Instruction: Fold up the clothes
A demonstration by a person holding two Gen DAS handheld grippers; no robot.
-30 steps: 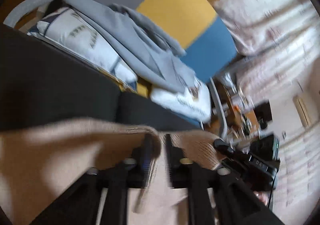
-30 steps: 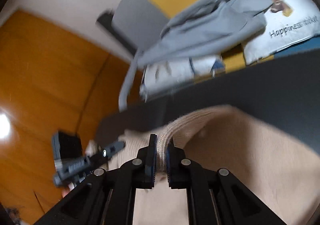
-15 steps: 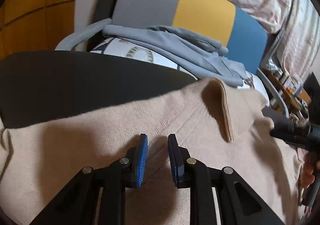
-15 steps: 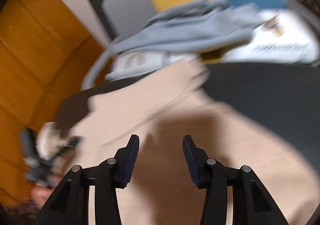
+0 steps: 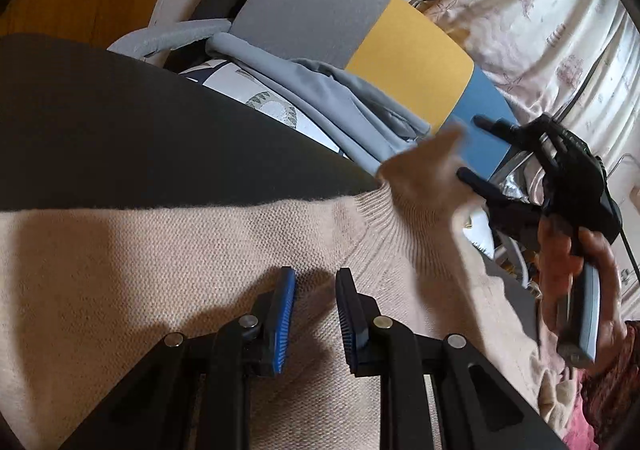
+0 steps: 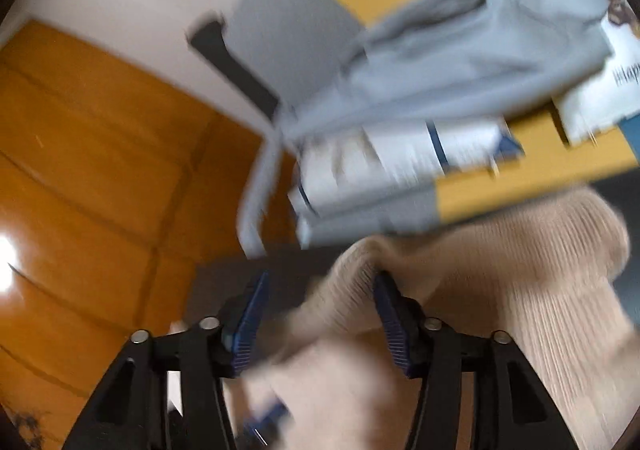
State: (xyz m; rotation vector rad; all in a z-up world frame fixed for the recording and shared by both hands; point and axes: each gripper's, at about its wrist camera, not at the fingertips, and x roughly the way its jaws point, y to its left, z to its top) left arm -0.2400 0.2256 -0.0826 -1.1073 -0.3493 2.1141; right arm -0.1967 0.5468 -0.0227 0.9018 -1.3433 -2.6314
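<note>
Left wrist view: beige sweater (image 5: 160, 262) is spread on the dark table (image 5: 120, 137), beneath the left tongs (image 5: 316, 298), held apart.
Right tongs (image 6: 320, 314): spread wide; a ribbed fold is seemingly draped between them, blurred.
Behind: grey garment (image 5: 332, 105).

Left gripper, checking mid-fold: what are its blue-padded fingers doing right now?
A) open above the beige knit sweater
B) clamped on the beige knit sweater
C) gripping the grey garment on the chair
A: the left gripper has a clear gap between its pads, with the beige knit sweater lying flat beneath.
</note>
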